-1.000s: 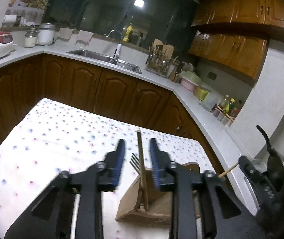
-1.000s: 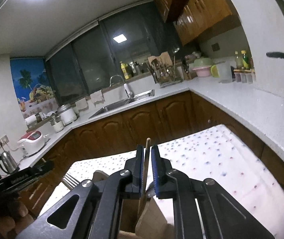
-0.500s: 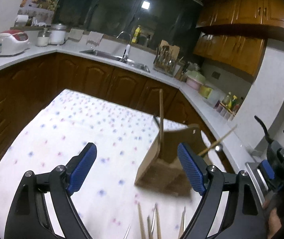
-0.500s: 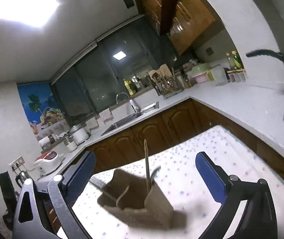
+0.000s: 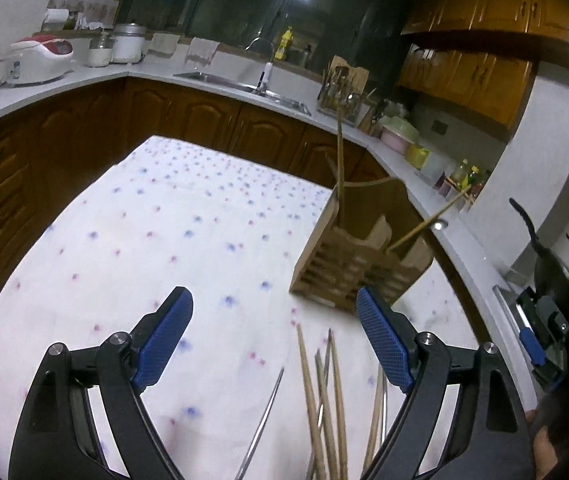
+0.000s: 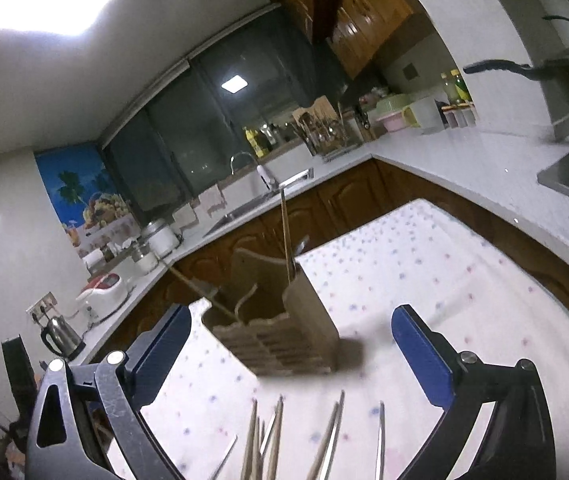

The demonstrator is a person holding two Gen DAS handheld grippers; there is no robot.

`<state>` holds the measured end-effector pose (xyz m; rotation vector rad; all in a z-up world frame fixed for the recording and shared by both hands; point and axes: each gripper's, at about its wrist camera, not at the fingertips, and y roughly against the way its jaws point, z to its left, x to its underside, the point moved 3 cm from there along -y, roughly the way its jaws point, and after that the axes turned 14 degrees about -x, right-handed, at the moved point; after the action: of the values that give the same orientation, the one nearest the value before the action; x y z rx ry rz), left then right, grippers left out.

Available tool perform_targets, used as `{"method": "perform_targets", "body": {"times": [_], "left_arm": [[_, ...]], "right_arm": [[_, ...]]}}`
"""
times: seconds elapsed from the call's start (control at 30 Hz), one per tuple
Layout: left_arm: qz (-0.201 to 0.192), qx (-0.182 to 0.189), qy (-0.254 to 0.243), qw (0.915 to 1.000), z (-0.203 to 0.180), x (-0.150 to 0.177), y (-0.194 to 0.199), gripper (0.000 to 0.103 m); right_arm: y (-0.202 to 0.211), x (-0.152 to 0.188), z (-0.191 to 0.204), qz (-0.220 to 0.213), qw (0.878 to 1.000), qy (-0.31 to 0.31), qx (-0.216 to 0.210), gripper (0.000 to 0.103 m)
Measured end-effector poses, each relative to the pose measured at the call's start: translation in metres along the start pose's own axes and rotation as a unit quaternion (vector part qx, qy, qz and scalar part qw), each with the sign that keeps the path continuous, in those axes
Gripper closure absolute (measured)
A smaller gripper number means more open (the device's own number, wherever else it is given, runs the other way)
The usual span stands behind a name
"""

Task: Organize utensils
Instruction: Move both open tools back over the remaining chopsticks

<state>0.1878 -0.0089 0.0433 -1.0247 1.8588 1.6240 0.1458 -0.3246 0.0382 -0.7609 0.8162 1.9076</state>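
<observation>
Kitchen's pretty dim, with brown cabinets (image 5: 84,148) wrapping round in an L under a pale counter (image 6: 484,168), dark windows behind the sink (image 5: 244,82). Closer in sits a table (image 5: 156,220) under a white cloth with little blue and red dots, and most of that cloth is bare on its far and left side in the left wrist view, so loads of open room there. On the right side of the cloth, near the edge that faces the counter, stands a wooden holder (image 5: 348,264), slatted front, upright. One chopstick (image 5: 339,160) stands nearly straight up out of it, another (image 5: 428,222) leans out to the right over the edge. Loose sticks (image 5: 324,408) and a thin metal utensil (image 5: 262,416) lie flat on the cloth just this side of the holder, fanned out, some touching each other. Left gripper (image 5: 272,344) is spread wide with nothing between its blue pads, hanging over those loose sticks. Right gripper (image 6: 292,348) is also spread wide and empty, with the holder framed between its pads but apart from both. More sticks (image 6: 268,440) show low in that view too.
</observation>
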Motion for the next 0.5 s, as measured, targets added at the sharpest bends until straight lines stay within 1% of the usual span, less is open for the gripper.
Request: {"method": "perform_targets", "body": {"times": [0.23,0.5], "left_arm": [[0.031,-0.016,-0.011,0.9993,0.011,0.035,-0.007,0.017],[0.047,-0.028,-0.022,0.9983,0.019,0.05,-0.011,0.017]], "right_arm": [[0.013,0.033,-0.009,0.027,0.999,-0.009,0.024,0.002],[0.013,0.058,-0.024,0.063,0.997,-0.025,0.045,0.002]]}}
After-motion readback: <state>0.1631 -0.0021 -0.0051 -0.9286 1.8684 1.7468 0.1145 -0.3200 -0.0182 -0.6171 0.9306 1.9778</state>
